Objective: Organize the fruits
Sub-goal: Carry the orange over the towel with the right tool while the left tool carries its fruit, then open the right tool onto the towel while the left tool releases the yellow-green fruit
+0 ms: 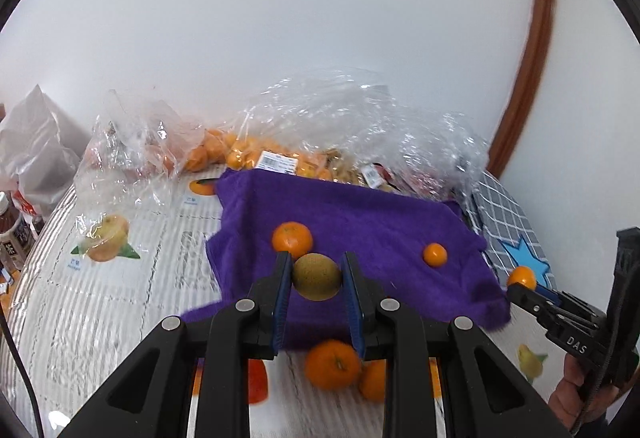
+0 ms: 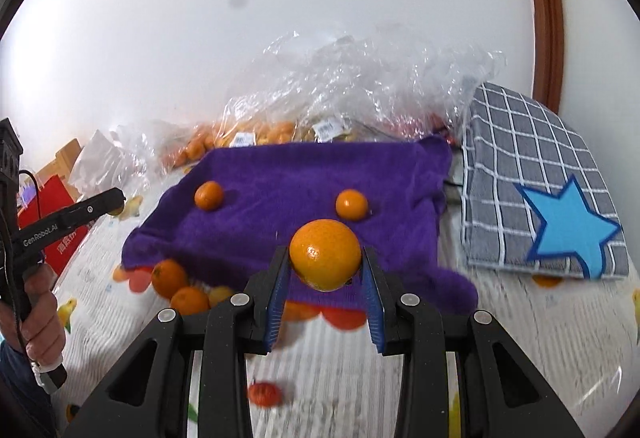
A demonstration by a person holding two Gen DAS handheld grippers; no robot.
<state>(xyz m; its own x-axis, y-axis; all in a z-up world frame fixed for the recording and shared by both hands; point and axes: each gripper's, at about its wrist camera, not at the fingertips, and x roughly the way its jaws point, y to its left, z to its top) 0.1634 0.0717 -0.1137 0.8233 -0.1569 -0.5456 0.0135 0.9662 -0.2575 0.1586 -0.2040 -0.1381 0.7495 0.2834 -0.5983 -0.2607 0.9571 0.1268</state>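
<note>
The left gripper (image 1: 316, 276) holds a kiwi (image 1: 317, 277) between its fingers, and the right gripper (image 2: 325, 258) holds an orange (image 2: 325, 255), both above the purple towel (image 1: 360, 214). Round fruit may slip out and roll off.

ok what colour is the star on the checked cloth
Light blue with a darker blue edge, on the star; clearest in the right wrist view.

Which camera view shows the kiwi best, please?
The left wrist view: the kiwi sits centered and unobstructed between the fingers of the left gripper, over the purple towel. In the right wrist view I cannot see the kiwi; only the left gripper's side shows.
</note>
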